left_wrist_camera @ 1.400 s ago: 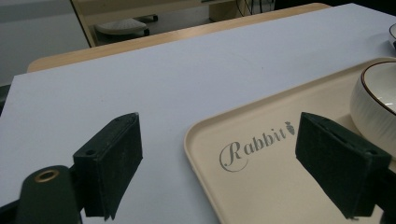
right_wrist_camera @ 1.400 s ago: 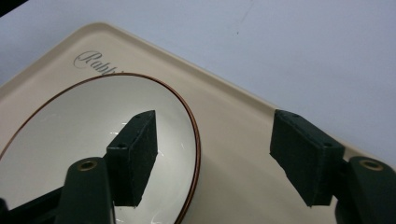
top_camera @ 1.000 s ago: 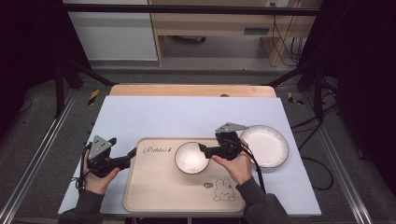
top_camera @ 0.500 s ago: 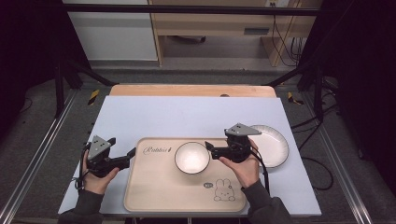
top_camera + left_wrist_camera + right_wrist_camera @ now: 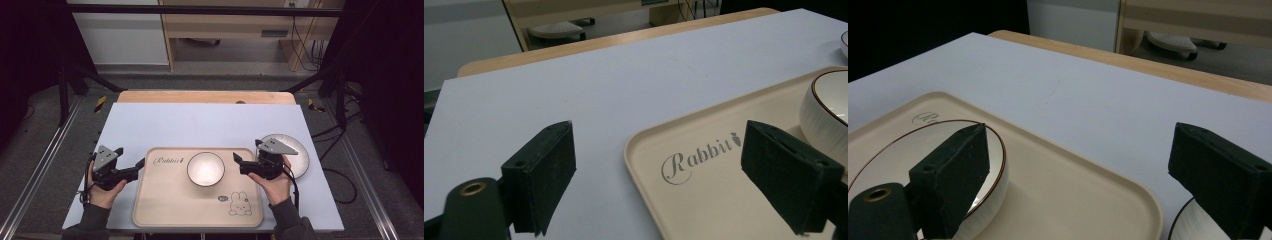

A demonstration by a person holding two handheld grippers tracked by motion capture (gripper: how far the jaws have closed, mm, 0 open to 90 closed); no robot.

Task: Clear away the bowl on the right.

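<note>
Jaws on my right gripper (image 5: pixel 237 163) stand wide apart and grip nothing. In the right gripper view one jaw sits in front of the bowl (image 5: pixel 923 165) and the other over the table's edge of the tray (image 5: pixel 1088 200), with a sliver of the plate (image 5: pixel 1188 222) beneath it. I see no contact between jaw and bowl; from the high view the gripper tips sit just beside the bowl's right rim, apart from it.

Jaws on my left gripper (image 5: pixel 131 166) are likewise spread and empty. In the left gripper view they straddle the tray's near-left corner (image 5: pixel 684 200): one jaw over the bare table (image 5: pixel 599 90), the other over the tray by the "Rabbit" lettering (image 5: pixel 696 157). I cannot tell whether either jaw touches the tray.

Bowl (image 5: pixel 205 168): white, dark-rimmed, upright, standing on the tray in its upper middle, right of the lettering. Tray (image 5: pixel 165 200): beige, rounded corners, a rabbit drawing (image 5: pixel 239 204) at its lower right, lying flat on the white table top (image 5: pixel 200 125). Plate (image 5: pixel 300 160): white, dark-rimmed, on the table just right of the tray, partly covered by my right gripper and hand (image 5: pixel 274 186).

My left hand (image 5: pixel 102 192) holds its gripper at the tray's left edge. A wooden board (image 5: pixel 200 97) runs along the table's far side.
</note>
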